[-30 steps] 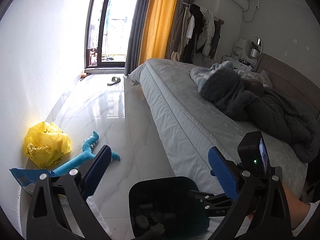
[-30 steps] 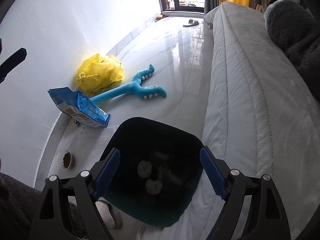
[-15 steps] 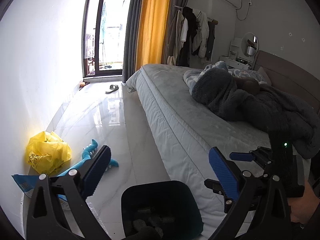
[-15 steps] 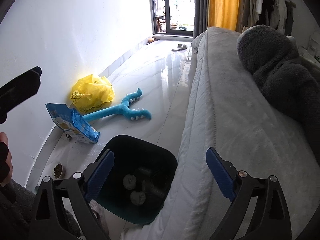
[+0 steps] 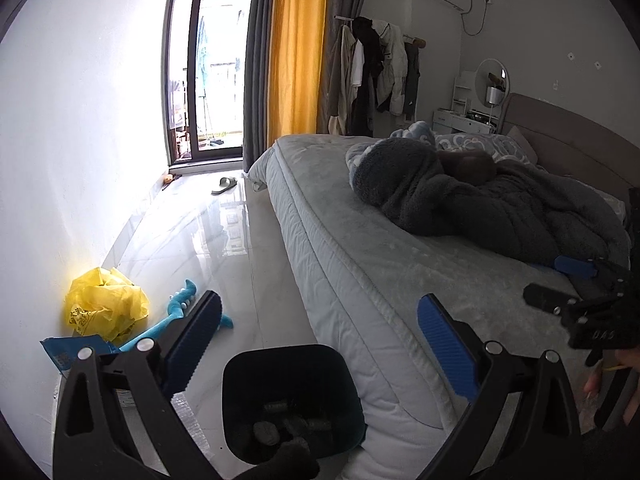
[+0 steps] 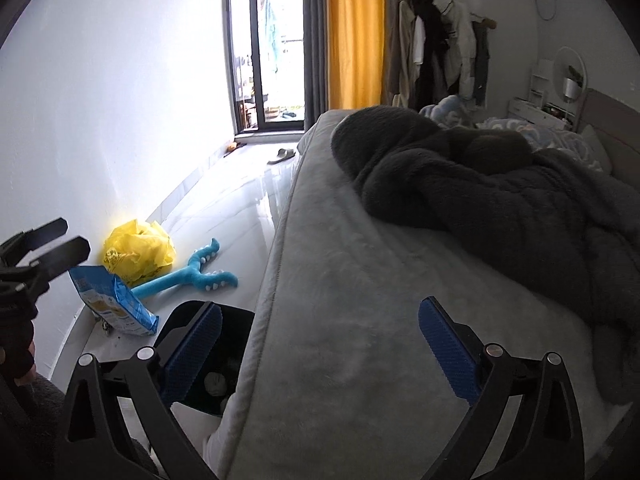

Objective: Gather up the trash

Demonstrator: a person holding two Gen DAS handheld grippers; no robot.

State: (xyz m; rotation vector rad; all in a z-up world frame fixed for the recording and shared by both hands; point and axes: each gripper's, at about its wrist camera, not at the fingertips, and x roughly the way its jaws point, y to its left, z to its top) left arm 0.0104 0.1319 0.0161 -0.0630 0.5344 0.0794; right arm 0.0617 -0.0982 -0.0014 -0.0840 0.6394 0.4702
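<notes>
Left gripper [image 5: 318, 336]: fingers spread wide, nothing between them, over the black trash bin [image 5: 292, 396] on the floor beside the bed [image 5: 360, 280]. Crumpled trash pieces [image 5: 266, 432] lie in the bin's bottom. Right gripper [image 6: 320, 344]: fingers opening, nearly at full spread, empty, over the bed's edge; the bin shows partly behind its left finger. Floor by the wall, past the bin: blue snack bag [image 6: 112, 300], yellow plastic bag [image 6: 138, 250] just behind it, teal plush toy [image 6: 192, 272] beside both. Dark fleece blanket [image 6: 480, 200] heaped on the bed. Farther: slipper [image 5: 224, 185] near the balcony door [image 5: 216, 60], yellow curtain [image 5: 298, 48], clothes on a rack [image 5: 376, 72].
</notes>
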